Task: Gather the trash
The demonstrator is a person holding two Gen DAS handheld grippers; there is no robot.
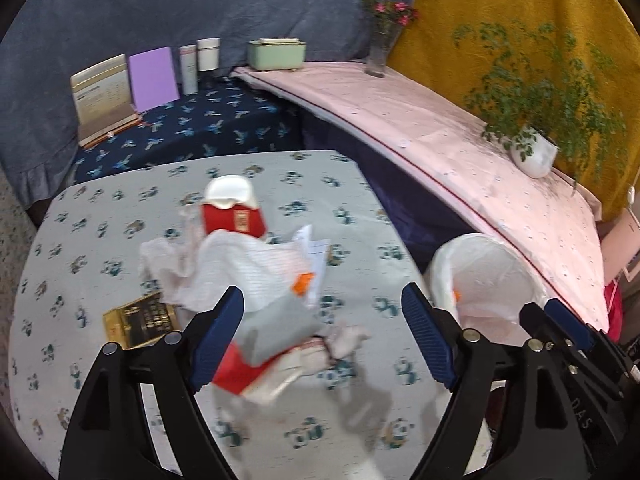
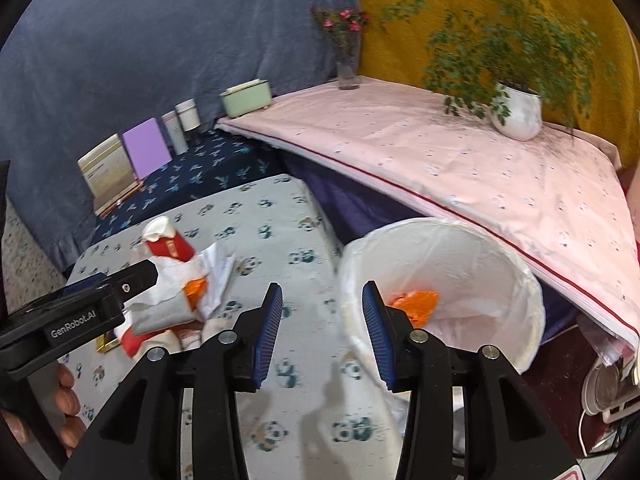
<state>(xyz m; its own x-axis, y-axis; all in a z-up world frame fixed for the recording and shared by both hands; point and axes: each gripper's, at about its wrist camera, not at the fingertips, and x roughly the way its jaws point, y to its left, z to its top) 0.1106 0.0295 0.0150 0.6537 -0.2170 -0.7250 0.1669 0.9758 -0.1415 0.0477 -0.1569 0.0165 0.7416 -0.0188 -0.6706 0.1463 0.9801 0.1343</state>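
A heap of trash lies on the panda-print table (image 1: 360, 412): a red pack with a white top (image 1: 234, 216), crumpled white paper (image 1: 248, 264), a grey packet (image 1: 276, 328), an orange scrap (image 1: 302, 282) and a gold-and-black box (image 1: 138, 320). My left gripper (image 1: 323, 336) hangs open over the near end of the heap, with the grey packet between its fingers but untouched. A white bag-lined bin (image 2: 500, 264) stands at the table's right edge with an orange scrap (image 2: 414, 304) inside. My right gripper (image 2: 323, 332) is open and empty at the bin's near rim.
Behind the bin runs a pink-covered surface (image 1: 460, 152) with a potted plant (image 1: 534, 156) and a flower vase (image 1: 378, 56). A dark blue cloth holds books (image 1: 104, 96), jars (image 1: 208, 54) and a green box (image 1: 276, 54). A hand (image 2: 66, 400) grips the left gripper's housing (image 2: 80, 320).
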